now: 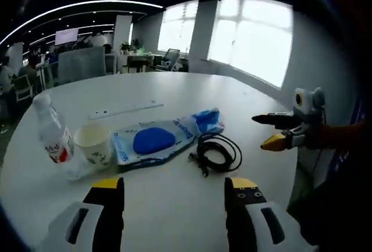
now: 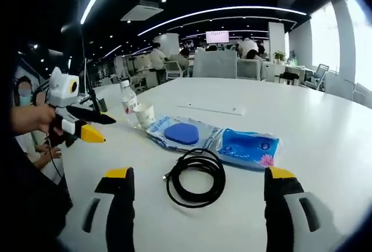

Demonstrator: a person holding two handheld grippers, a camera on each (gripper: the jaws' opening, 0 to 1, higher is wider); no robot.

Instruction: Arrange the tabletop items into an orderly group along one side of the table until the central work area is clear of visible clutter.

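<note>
On the white round table [image 1: 192,92] lie a coiled black cable [image 1: 218,152], a white-and-blue packet with a blue oval [image 1: 152,141] and a smaller blue packet [image 1: 208,121]. A paper cup [image 1: 93,142] and a clear water bottle [image 1: 52,132] stand at the left. My left gripper [image 1: 174,191] is open above the near table edge, holding nothing. My right gripper [image 1: 260,131] comes in from the right, open, just short of the cable. In the right gripper view, its own jaws [image 2: 199,176] stand wide apart around the cable [image 2: 196,189], with both packets [image 2: 181,134] [image 2: 249,146] behind. The left gripper [image 2: 107,130] hovers at the left.
A thin white strip [image 1: 125,110] lies farther back on the table. The cup [image 2: 144,114] and bottle [image 2: 127,102] stand together near the table's edge. Office chairs, desks and people sit beyond the table; bright windows are behind it.
</note>
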